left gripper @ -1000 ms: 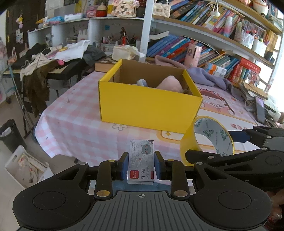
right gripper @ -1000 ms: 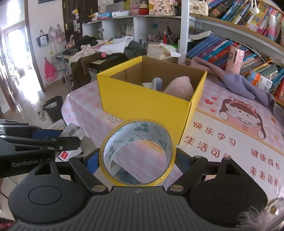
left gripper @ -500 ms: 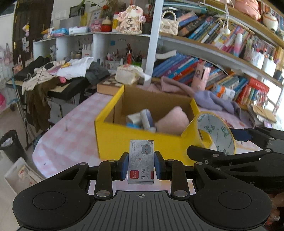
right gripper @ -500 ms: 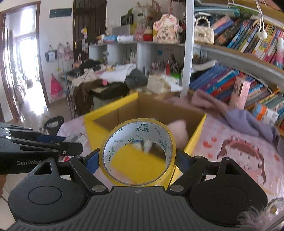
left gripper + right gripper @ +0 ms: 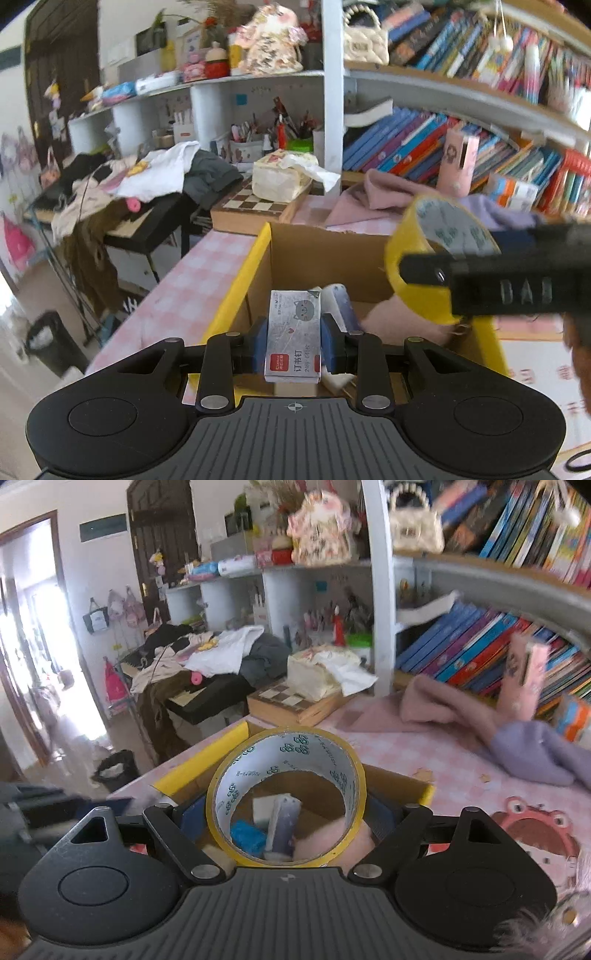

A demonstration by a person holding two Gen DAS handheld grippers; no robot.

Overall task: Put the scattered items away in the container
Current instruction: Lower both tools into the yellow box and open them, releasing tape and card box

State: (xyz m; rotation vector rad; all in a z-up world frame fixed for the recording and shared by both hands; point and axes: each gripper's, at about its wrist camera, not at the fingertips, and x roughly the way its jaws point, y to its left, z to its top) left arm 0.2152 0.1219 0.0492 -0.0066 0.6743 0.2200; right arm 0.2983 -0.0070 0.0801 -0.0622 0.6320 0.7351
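My left gripper (image 5: 293, 338) is shut on a small grey staple box (image 5: 294, 328) and holds it over the open yellow cardboard box (image 5: 242, 280). My right gripper (image 5: 286, 812) is shut on a yellow tape roll (image 5: 341, 771), also over the box (image 5: 207, 760); the roll shows at the right of the left wrist view (image 5: 417, 280). Inside the box lie a pink soft item (image 5: 325, 843), a blue item (image 5: 247, 834) and a white-purple item (image 5: 282, 821).
The box stands on a pink checked table (image 5: 184, 284). A pink and purple cloth (image 5: 480, 723) lies behind it, with a chessboard box (image 5: 255, 206) and tissue pack (image 5: 280, 177). Bookshelves (image 5: 424, 136) run behind. A black bin (image 5: 48, 339) stands on the floor at left.
Both grippers have moved forward and up, from in front of the yellow box to above its open top, still holding the staple box and the tape roll.
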